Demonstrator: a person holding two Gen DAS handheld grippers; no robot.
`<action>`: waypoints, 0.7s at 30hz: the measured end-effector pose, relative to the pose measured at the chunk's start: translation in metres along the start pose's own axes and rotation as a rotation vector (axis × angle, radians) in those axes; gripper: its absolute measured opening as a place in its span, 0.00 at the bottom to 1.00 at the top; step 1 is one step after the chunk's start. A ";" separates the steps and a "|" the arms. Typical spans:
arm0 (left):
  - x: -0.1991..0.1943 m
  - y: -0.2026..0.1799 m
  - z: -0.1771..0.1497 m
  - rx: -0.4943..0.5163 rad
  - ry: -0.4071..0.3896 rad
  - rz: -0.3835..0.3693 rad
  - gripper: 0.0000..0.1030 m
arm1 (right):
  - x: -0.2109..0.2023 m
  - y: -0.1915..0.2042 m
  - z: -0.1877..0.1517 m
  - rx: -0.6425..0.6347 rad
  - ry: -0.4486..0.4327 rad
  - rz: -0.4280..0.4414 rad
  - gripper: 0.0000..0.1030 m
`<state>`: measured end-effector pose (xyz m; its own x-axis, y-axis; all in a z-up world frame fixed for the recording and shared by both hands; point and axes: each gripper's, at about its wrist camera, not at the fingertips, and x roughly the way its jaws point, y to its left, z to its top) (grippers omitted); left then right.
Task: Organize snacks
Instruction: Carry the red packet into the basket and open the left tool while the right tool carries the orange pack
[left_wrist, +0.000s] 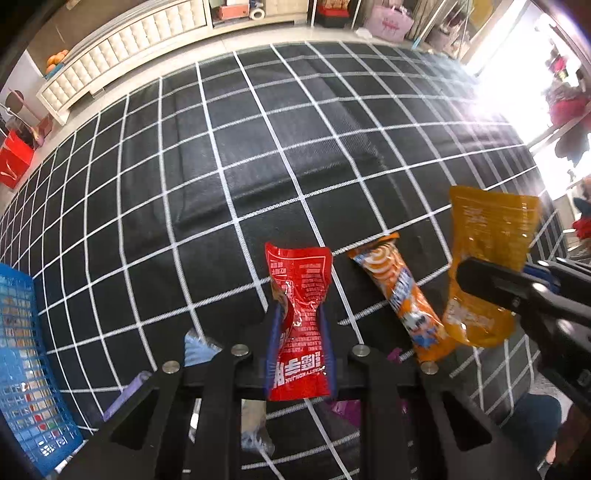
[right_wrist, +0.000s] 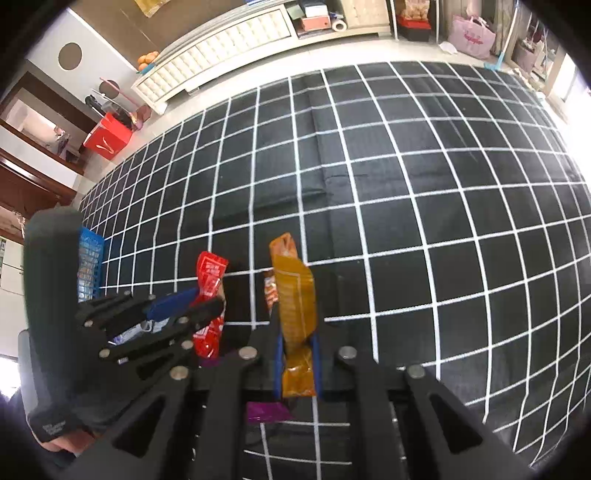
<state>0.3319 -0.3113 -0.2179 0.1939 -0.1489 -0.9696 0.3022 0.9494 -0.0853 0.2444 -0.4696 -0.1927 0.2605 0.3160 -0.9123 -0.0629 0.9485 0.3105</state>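
Right, my left gripper (left_wrist: 298, 325) is clamped on the red snack packet (left_wrist: 300, 295), lifted over the black grid cloth (left_wrist: 258, 155). My right gripper (right_wrist: 298, 347) pinches the amber pouch (right_wrist: 295, 295) above that cloth. An orange wrapper (left_wrist: 399, 291) lies on the cloth between them; the blue basket (left_wrist: 22, 354) sits at its left edge.

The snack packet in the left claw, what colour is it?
Red with white writing: the snack packet is pinched in the left claw. The left wrist view shows it best.

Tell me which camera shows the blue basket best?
The left wrist view: the blue basket fills its left edge, mesh wall clearly visible. The right wrist view shows only a sliver of it, mostly hidden behind the left hand-held gripper.
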 end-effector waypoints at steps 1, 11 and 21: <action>-0.007 0.001 -0.005 0.000 -0.009 -0.001 0.18 | -0.003 0.004 0.000 -0.003 -0.003 -0.005 0.15; -0.097 0.031 -0.027 -0.021 -0.143 -0.040 0.18 | -0.042 0.059 -0.007 -0.076 -0.066 -0.053 0.15; -0.190 0.103 -0.087 -0.072 -0.269 -0.059 0.18 | -0.069 0.140 -0.019 -0.209 -0.111 -0.055 0.15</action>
<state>0.2448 -0.1609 -0.0625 0.4218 -0.2638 -0.8674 0.2556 0.9525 -0.1654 0.1998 -0.3582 -0.0913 0.3727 0.2704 -0.8877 -0.2407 0.9520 0.1890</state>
